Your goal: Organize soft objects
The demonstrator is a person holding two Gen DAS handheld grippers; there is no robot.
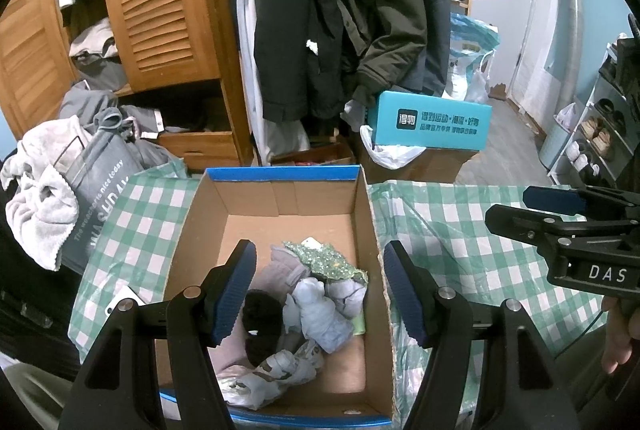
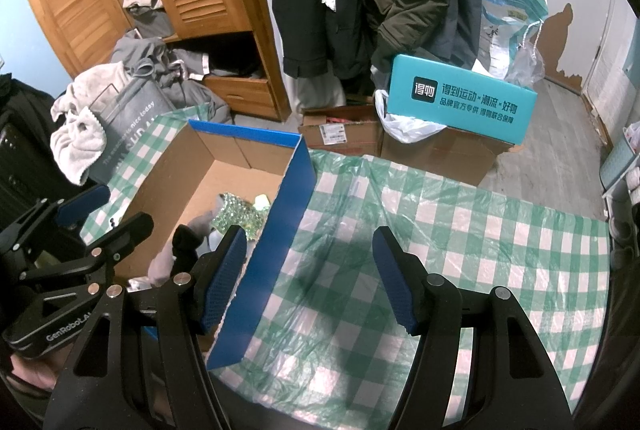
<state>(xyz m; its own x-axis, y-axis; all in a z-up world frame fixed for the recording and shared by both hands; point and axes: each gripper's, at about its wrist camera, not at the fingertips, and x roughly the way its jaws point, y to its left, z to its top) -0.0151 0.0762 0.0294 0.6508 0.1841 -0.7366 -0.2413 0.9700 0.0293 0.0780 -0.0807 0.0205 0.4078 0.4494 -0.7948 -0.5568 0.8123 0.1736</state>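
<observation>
A blue-rimmed cardboard box (image 1: 280, 174) sits on the green checked tablecloth (image 1: 460, 214). Inside lie several soft items: a green sequined cloth (image 1: 328, 260), a pale blue bundle (image 1: 322, 314), a black fuzzy piece (image 1: 262, 314), a mauve cloth (image 1: 282, 270) and a patterned bundle (image 1: 280, 370). My left gripper (image 1: 320, 294) hangs open above them, holding nothing. My right gripper (image 2: 310, 280) is open and empty over the cloth, just right of the box's blue side wall (image 2: 280, 242). It also shows at the right in the left wrist view, as the right gripper (image 1: 560, 226).
A grey laundry bag with towels (image 1: 60, 198) stands left of the box. Behind are a wooden louvred wardrobe (image 1: 160, 10), hanging coats (image 1: 340, 10), a teal box (image 1: 428, 122) on cartons and a shoe rack (image 1: 600, 134). The checked cloth (image 2: 460, 250) spreads right of the box.
</observation>
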